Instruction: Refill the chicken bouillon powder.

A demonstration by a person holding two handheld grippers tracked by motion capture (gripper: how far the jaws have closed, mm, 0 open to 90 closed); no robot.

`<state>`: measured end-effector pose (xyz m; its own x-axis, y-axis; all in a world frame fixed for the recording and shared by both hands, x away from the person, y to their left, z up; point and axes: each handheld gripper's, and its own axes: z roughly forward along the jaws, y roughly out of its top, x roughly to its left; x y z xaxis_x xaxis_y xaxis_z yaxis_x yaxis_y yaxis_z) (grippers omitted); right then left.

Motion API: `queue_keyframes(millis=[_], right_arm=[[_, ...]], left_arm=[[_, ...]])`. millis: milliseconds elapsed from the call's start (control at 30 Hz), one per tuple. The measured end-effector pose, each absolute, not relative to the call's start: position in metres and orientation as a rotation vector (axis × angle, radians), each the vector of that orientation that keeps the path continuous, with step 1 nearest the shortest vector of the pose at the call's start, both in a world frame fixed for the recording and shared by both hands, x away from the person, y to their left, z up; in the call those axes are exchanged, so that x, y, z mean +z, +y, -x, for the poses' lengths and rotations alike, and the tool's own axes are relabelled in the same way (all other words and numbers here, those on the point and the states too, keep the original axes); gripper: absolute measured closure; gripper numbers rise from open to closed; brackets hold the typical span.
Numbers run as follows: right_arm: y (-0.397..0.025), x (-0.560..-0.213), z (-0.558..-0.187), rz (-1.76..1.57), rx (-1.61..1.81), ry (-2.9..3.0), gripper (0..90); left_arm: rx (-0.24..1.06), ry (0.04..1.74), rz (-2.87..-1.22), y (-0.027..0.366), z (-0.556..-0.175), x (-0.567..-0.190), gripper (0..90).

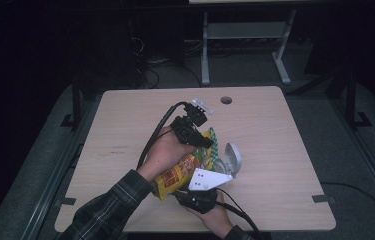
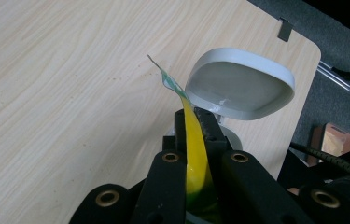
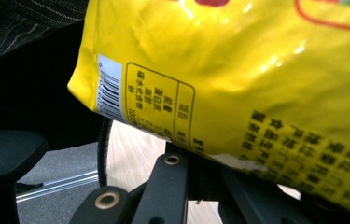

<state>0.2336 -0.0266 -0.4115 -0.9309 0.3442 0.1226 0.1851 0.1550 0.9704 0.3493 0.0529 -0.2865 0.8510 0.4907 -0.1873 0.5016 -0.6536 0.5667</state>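
Note:
A yellow snack bag (image 1: 177, 175) with red print is held tilted above the wooden table (image 1: 275, 130) between both grippers. My left gripper (image 1: 206, 142) is shut on its green-edged top seam; in the left gripper view the yellow film (image 2: 195, 154) runs between the closed jaws of that gripper (image 2: 193, 114). My right gripper (image 1: 195, 192), under its grey plate (image 1: 207, 179), holds the bag's bottom end. In the right gripper view the bag (image 3: 238, 70) covers the jaw tips of that gripper (image 3: 200, 156). A grey-white container (image 1: 227, 161) with its lid (image 2: 240, 84) raised stands just right of the bag.
A round cable hole (image 1: 226, 100) sits near the table's far edge. Black cables (image 1: 150, 145) trail from both grippers toward the person. Another desk's metal legs (image 1: 205, 55) stand beyond the table on the grey floor.

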Motion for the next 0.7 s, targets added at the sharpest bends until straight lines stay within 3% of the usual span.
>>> queue_keyframes(millis=[700], right_arm=[[-0.027,-0.411,-0.2332,-0.527,1.897,2.285,90.0]], left_arm=[[-0.024,0.717,-2.408,0.0512,-0.3496,-0.2863,89.8]])
